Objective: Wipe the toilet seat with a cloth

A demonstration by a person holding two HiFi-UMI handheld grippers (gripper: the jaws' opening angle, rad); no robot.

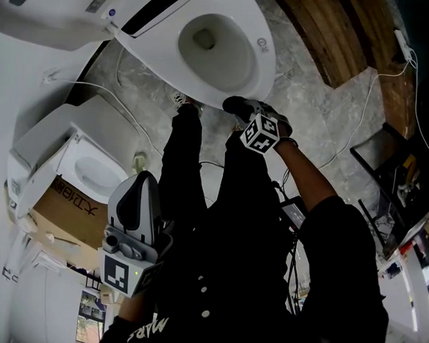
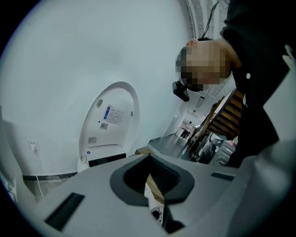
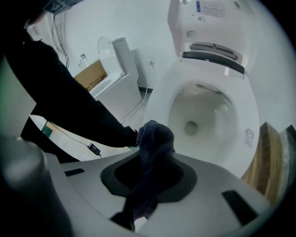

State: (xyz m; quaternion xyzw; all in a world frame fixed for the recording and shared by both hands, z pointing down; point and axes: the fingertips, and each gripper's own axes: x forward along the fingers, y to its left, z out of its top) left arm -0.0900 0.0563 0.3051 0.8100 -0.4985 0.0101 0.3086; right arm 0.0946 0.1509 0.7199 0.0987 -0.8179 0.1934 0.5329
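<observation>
The white toilet seat lies down on the bowl at the top of the head view, with its lid raised behind. My right gripper is just in front of the seat's near rim, shut on a dark blue cloth. In the right gripper view the cloth bunches up out of the right gripper, short of the seat. My left gripper hangs low by the person's body, far from the toilet. In its own view the left gripper has its jaws together with nothing in them.
A second toilet and a cardboard box stand at the left. White cables trail over the marble floor. Wooden steps rise at the upper right and a black frame stands at the right. The person's dark legs fill the middle.
</observation>
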